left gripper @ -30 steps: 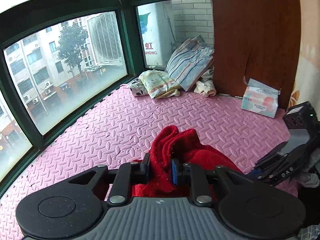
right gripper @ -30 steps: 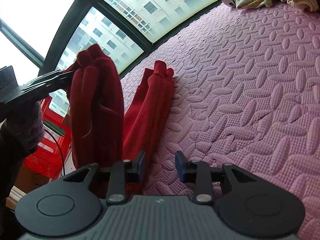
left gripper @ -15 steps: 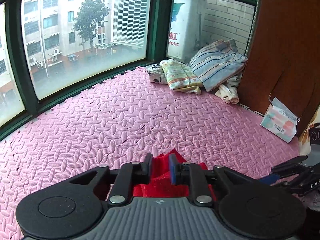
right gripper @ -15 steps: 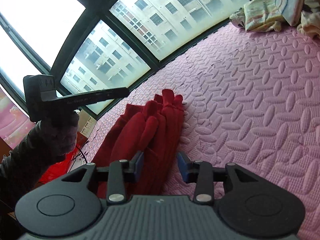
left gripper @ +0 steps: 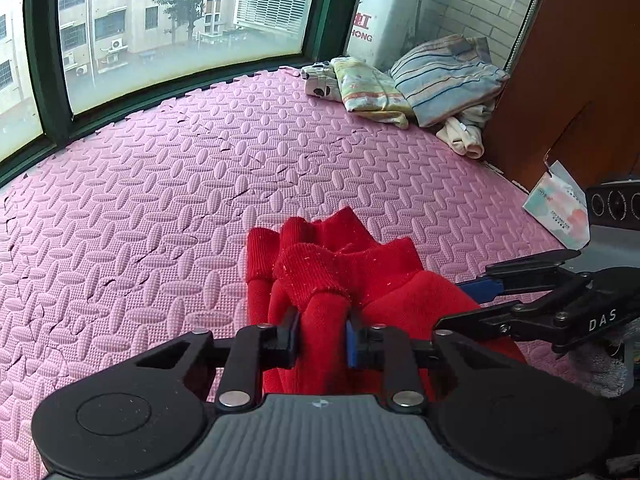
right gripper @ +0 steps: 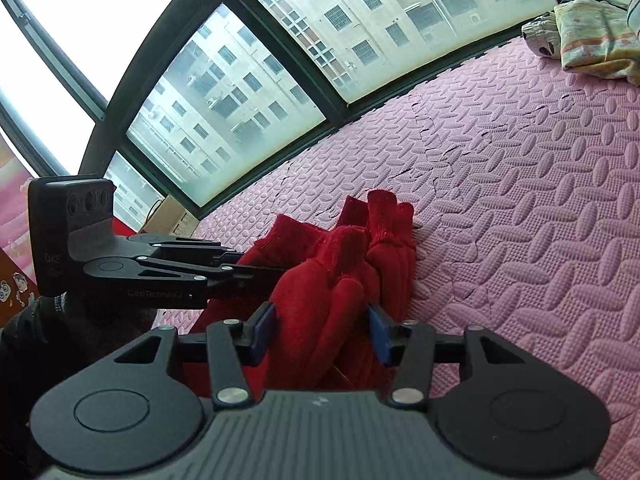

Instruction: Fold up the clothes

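A red knit garment point(left gripper: 320, 264) lies bunched on the pink foam mat point(left gripper: 200, 184), its ribbed cuffs pointing away. My left gripper point(left gripper: 323, 338) has a thick fold of it between its pads, and its jaws are closing on that fold. In the right wrist view the same garment point(right gripper: 352, 248) fills the gap of my right gripper point(right gripper: 322, 328), whose jaws are opening around the cloth. The left gripper point(right gripper: 276, 276) comes in from the left with its tips buried in the fabric. The right gripper point(left gripper: 460, 304) shows at the right of the left wrist view.
Folded clothes point(left gripper: 440, 80) are piled at the far right corner, also seen in the right wrist view point(right gripper: 592, 36). A tissue pack point(left gripper: 560, 208) sits by a brown wooden panel point(left gripper: 580, 60). A green-framed window point(left gripper: 52, 80) borders the mat. A dark sleeve point(right gripper: 24, 344) holds the left gripper.
The garment, held up in the air before, has come down onto the mat with my left gripper. My right gripper has moved in over it, its jaws now wider with cloth between them.
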`<state>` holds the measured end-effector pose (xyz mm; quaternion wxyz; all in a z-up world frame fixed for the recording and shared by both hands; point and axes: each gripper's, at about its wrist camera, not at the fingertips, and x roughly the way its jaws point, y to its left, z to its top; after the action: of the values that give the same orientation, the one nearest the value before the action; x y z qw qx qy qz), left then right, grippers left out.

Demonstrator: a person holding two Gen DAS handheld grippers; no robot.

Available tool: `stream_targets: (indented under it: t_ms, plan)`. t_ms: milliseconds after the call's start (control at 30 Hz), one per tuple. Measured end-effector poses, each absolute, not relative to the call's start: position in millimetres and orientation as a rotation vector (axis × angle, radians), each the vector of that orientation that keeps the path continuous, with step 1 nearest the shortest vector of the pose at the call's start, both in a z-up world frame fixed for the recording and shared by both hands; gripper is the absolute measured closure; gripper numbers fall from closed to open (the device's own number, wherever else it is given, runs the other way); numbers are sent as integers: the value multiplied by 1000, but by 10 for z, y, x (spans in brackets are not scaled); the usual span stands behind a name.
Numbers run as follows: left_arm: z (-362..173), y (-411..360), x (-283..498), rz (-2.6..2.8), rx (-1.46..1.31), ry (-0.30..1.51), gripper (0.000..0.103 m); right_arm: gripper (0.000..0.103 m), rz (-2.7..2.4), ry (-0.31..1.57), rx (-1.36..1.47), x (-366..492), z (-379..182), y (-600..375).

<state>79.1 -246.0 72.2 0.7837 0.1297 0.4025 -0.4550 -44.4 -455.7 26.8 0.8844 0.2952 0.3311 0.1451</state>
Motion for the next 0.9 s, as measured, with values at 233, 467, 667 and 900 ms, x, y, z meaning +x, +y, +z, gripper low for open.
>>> stream_targets:
  t_ms: [233,467,667,900]
  plan:
    - [742,-2410,709,-988,304,817,81,54,301,682,604,-441,265,-4538]
    - [611,-2427,763,-957,314,849,70,52,281,706,584,-365,214,-4511]
    - [602,-2428,794,-965,298,851,71,57,266,709,617,-329,210,-4516]
    - [549,-2411,819,-984,260,862,77,63,260,699,629,-291,166,-4488]
